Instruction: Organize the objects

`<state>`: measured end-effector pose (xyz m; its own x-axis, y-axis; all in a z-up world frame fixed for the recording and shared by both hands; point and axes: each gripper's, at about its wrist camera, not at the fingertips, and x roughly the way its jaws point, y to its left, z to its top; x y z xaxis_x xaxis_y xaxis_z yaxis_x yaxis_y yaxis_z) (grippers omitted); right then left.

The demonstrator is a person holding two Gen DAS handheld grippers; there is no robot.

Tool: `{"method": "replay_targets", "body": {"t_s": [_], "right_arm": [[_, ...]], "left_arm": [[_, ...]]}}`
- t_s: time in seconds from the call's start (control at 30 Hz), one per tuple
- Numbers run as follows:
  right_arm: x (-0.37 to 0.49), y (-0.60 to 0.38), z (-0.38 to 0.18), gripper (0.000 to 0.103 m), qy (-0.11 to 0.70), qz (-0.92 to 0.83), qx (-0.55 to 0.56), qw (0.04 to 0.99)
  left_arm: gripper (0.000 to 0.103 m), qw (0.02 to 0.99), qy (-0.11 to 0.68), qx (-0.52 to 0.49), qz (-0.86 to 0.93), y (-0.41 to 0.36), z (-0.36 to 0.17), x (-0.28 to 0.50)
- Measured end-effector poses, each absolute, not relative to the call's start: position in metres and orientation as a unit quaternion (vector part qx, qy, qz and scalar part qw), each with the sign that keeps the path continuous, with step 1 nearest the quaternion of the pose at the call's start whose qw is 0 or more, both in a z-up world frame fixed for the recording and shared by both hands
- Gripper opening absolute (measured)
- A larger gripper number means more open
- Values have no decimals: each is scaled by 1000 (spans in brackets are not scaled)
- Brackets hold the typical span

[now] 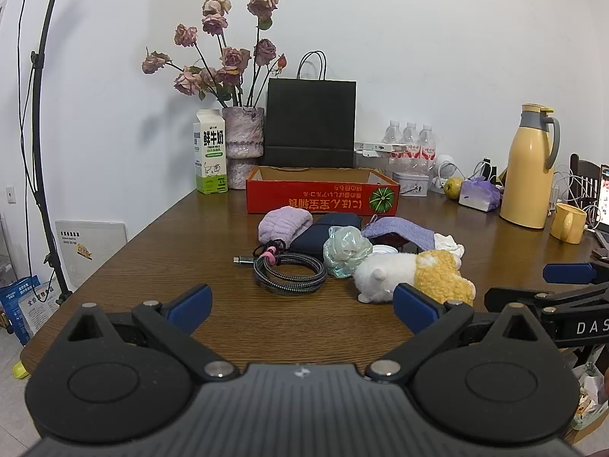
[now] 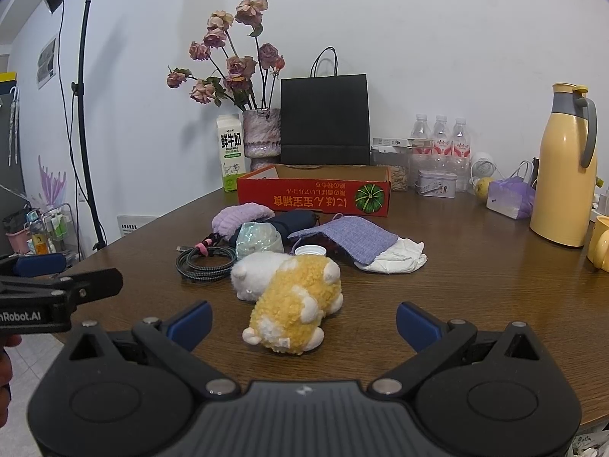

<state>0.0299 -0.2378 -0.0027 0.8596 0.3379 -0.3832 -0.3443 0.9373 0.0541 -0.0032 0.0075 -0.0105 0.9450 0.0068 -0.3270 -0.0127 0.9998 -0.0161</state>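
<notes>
Both tools hover over the near edge of the bench [image 2: 475, 266], jaws spread wide, nothing between them. The left gripper [image 1: 302, 306] faces the coiled cable [image 1: 291, 272]; the right gripper [image 2: 304, 321] faces the plush toy [image 2: 293, 297], which lies closest to the near edge.

The pile sits mid-bench, just in front of the red box [image 1: 321, 192] (prob. the drop spot, open top, back-centre). It's tightly packed: the toy touches the clear bag [image 2: 259, 240], w/ a white cap [image 2: 310, 250] behind it and the purple cloth [image 2: 344, 236] draped over a white rag [image 2: 396, 257].

Risks, as I judge them:
- Grabbing the toy could drag the bag or flick the cap off toward an edge.
- The cable may uncoil if pinched on one loop only, and its plug end can snag the purple pouch [image 1: 283, 222].
- The two tools are near each other, so reaching across could make them clash.
- The yellow flask [image 2: 563, 175] and mug [image 1: 569, 222] by the right edge could be knocked on a wide swing.
</notes>
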Motion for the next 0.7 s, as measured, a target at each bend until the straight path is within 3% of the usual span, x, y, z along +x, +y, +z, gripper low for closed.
{"method": "replay_targets", "body": {"t_s": [0.7], "right_arm": [[30,-237,-4,103,198,177,-9,964]], "left_arm": [[103,986,165,-11,5,8,-10,-3]]}}
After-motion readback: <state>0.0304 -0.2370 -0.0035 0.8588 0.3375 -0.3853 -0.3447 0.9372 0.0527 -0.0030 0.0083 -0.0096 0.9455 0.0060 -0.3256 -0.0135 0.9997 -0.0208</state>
